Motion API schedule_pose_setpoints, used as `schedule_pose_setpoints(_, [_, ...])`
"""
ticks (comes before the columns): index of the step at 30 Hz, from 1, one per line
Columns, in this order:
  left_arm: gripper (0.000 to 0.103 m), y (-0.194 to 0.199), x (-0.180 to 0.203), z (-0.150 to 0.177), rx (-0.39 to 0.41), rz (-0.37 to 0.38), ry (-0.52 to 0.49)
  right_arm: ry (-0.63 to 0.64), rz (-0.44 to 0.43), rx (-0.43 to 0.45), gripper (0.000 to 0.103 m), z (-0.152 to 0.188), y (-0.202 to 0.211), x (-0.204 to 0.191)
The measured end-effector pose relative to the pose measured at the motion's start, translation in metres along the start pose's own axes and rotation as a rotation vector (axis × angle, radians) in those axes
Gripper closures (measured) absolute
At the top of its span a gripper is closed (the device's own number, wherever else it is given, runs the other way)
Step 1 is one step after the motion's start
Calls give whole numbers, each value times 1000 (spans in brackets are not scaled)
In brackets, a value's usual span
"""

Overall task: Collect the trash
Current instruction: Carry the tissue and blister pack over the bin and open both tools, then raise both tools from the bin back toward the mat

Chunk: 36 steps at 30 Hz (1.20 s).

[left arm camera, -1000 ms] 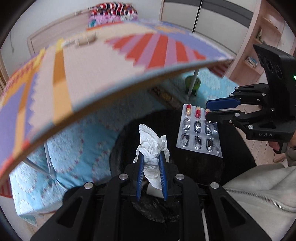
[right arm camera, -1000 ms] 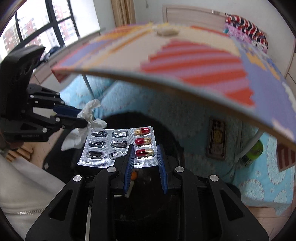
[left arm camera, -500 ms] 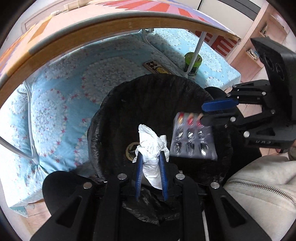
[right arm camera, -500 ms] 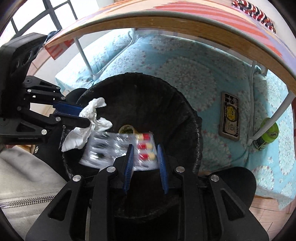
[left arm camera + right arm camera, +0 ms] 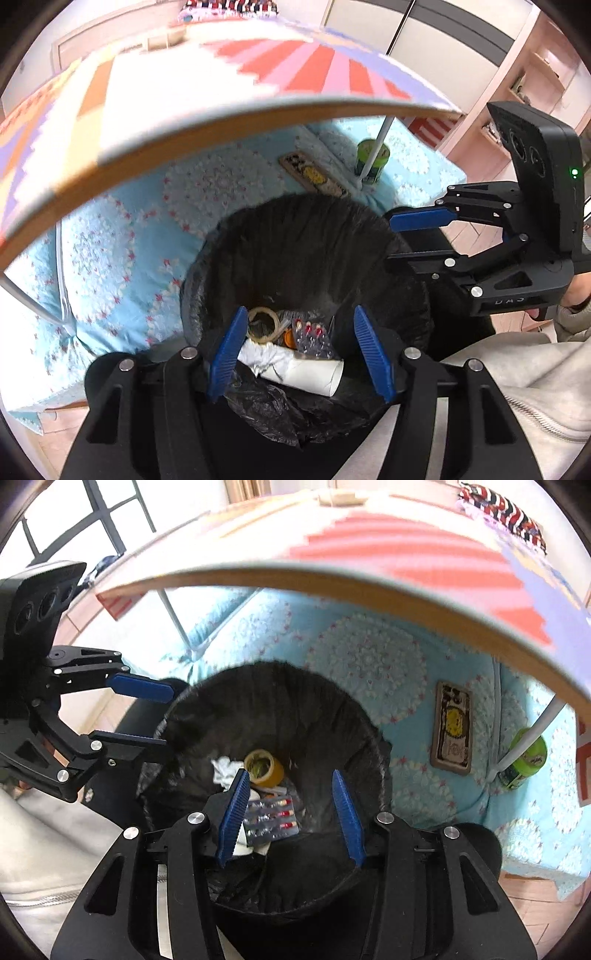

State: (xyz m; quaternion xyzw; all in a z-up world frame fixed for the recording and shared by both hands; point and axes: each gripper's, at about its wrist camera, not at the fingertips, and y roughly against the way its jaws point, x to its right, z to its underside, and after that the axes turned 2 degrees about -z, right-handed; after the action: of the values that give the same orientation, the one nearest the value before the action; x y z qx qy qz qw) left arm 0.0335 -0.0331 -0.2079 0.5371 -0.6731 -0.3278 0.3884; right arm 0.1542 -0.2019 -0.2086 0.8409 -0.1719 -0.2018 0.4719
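A black-lined trash bin (image 5: 207, 258) stands right below both grippers. At its bottom lie a crumpled white tissue (image 5: 266, 356), a silver blister pack (image 5: 314, 338) with red-and-yellow capsules, a tape roll (image 5: 263, 325) and a white paper tube (image 5: 310, 374). My left gripper (image 5: 298, 350) hangs over the bin, its jaws opening with nothing gripped between them. My right gripper (image 5: 291, 812) is above the same bin (image 5: 369, 731), its jaws also opening, with the blister pack (image 5: 271, 821) lying loose far below. Each gripper shows in the other's view: the right gripper (image 5: 399, 238), the left gripper (image 5: 162, 716).
A table with a patterned cloth (image 5: 221, 92) overhangs the bin. Under it lies a blue floral mat (image 5: 110, 240) with a green can (image 5: 371, 158) by a white table leg and a flat rectangular item (image 5: 314, 177). A person's grey jacket (image 5: 517, 387) is at the near side.
Both grippers have opened. The tissue has left the left gripper and the blister pack has left the right one; both now lie in the bin.
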Motion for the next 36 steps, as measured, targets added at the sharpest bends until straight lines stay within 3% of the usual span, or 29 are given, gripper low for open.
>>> schedule_pose_setpoints(12, [45, 65, -13, -32, 163, -64, -50, 24, -14, 113, 56, -35, 39, -3])
schedule_pose_setpoints(26, [45, 113, -64, -83, 298, -167, -79, 101, -25, 201, 53, -84, 56, -1])
schedule_pose_setpoints(29, [45, 118, -80, -94, 319, -188, -51, 88, -72, 207, 53, -96, 56, 5])
schedule_pose_setpoints(36, [45, 113, -107, -122, 326, -226, -39, 132, -51, 227, 53, -127, 51, 9])
